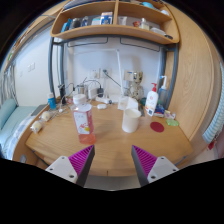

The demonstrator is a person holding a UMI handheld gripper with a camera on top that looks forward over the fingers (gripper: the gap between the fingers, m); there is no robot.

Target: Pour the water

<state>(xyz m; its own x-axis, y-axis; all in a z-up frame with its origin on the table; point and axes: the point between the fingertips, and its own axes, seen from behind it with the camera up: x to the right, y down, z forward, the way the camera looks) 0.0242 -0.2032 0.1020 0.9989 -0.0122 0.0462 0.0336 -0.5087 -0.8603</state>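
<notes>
**Gripper hangs back from a crowded desk, fingers spread**

Here is the gripper, poised off the near edge of the wooden desk, its two magenta pads wide apart with nothing between them — jaws released, holding nothing. Ahead of the fingers, toward the middle of the desk, stands a clear plastic bottle with a pinkish label, upright. Just to its right, apart from it, sits a white cup, also upright. Those two are out in the open, with bare wood between them and the near edge.

Clutter rings them. Along the back edge: a white bottle with a red cap, a small white container, and further small items too small to name. A dark red round coaster lies right of the cup. Near the left edge, several small jars are scattered. Above the desk hangs a wooden shelf loaded with objects.
</notes>
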